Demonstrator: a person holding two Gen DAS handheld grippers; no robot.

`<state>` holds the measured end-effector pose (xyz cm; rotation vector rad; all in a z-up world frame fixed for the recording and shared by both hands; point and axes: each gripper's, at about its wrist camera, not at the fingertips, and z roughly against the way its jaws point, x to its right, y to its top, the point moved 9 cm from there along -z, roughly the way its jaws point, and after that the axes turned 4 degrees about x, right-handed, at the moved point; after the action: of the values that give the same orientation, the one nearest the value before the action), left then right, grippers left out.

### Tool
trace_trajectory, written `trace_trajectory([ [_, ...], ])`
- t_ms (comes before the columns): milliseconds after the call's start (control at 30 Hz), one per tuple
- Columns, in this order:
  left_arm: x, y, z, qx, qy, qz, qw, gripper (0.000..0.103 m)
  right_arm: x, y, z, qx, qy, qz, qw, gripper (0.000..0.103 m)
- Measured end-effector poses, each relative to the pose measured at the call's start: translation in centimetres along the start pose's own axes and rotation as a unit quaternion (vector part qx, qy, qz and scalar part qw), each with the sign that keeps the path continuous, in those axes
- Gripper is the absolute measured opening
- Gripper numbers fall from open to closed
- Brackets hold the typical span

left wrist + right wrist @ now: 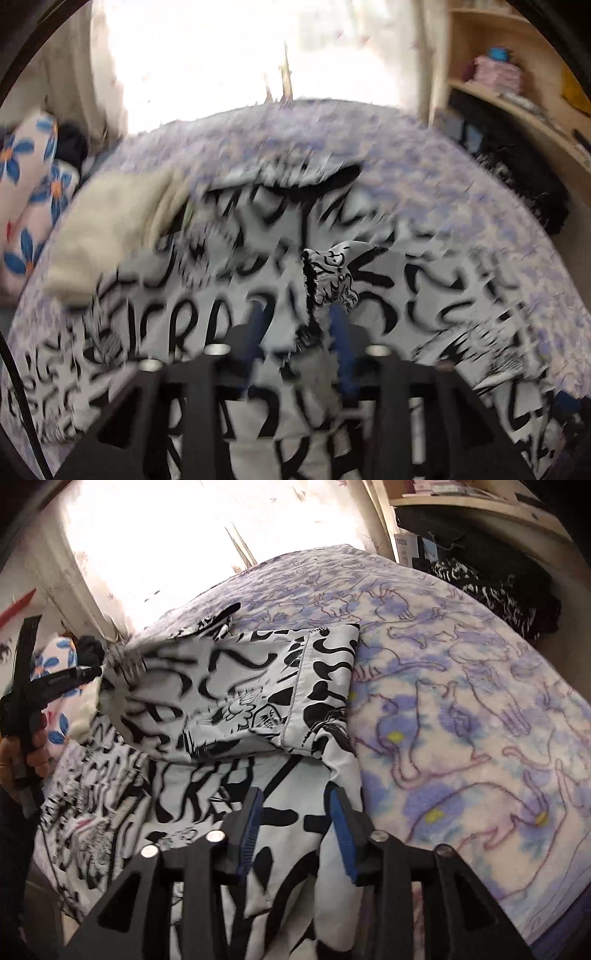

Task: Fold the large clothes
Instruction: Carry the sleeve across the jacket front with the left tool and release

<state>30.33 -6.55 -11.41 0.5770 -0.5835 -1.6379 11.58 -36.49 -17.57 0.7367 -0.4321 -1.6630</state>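
Across the bed, the lilac cat-print blanket [461,709] carries the whole job: the white shirt with black graffiti lettering [207,812] sprawls over its left half, body running away from me toward the bright window. Largest question first: which way does the fold go? A sleeve [258,690] is lifted and draped across the chest, cuff end pointing right, its other end bunched toward my left gripper [92,672].

From the left wrist view that gripper [325,306] is clenched on a puckered wad of the shirt [328,273], the cloth rising straight ahead of the blue pads; the picture is smeared, so I'd judge I'm mid-swing.

My right gripper [295,805] hovers released, blue pads [341,823] spread, nothing between them, poised above the shirt's right edge near the hem. It sits nearer that edge, so I reckon the next pinch belongs to the right.
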Motion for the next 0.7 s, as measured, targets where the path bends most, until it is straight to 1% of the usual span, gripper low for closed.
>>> trace_trajectory([
  [33, -0.7, -1.7, -1.3, -0.025, 0.007, 0.001, 0.9997, 0.059, 0.1, 0.2, -0.3, -0.002, -0.014, 0.015, 1.000, 0.043],
  [100, -1.6, -4.6, -3.8, -0.072, 0.020, -0.001, 0.9972, 0.059, -0.1, 0.6, -0.7, 0.002, -0.030, 0.043, 0.999, 0.043],
  [167, -1.7, -6.8, -5.3, -0.098, 0.016, 0.002, 0.9950, 0.059, -0.2, 1.3, -1.3, 0.002, -0.051, 0.077, 0.996, 0.043],
  [233, -2.2, -7.9, -6.1, -0.107, 0.004, 0.013, 0.9942, 0.059, -0.3, 2.0, -2.3, -0.004, -0.066, 0.116, 0.991, 0.043],
  [333, -2.2, -8.2, -7.4, -0.111, -0.008, 0.043, 0.9928, 0.059, -0.7, 2.3, -4.1, -0.027, -0.074, 0.152, 0.985, 0.043],
  [400, -2.9, -8.2, -8.7, -0.116, -0.017, 0.059, 0.9913, 0.068, -0.9, 2.4, -5.1, -0.043, -0.075, 0.162, 0.983, 0.043],
  [433, -3.2, -8.1, -9.4, -0.119, -0.016, 0.067, 0.9905, 0.070, -1.1, 2.5, -5.7, -0.048, -0.075, 0.166, 0.982, 0.043],
  [500, -3.7, -8.3, -10.5, -0.128, -0.013, 0.082, 0.9883, 0.071, -1.3, 2.6, -6.3, -0.050, -0.072, 0.170, 0.981, 0.043],
  [567, -3.5, -7.8, -10.9, -0.133, -0.019, 0.095, 0.9864, 0.071, -1.1, 3.0, -6.3, -0.043, -0.069, 0.153, 0.985, 0.041],
  [600, -3.4, -7.5, -11.0, -0.132, -0.027, 0.100, 0.9859, 0.071, -0.9, 3.2, -6.1, -0.035, -0.063, 0.139, 0.988, 0.036],
  [700, -2.4, -7.0, -10.4, -0.125, -0.078, 0.107, 0.9833, 0.071, 1.0, 3.7, -5.2, -0.018, -0.060, 0.090, 0.994, 0.027],
])
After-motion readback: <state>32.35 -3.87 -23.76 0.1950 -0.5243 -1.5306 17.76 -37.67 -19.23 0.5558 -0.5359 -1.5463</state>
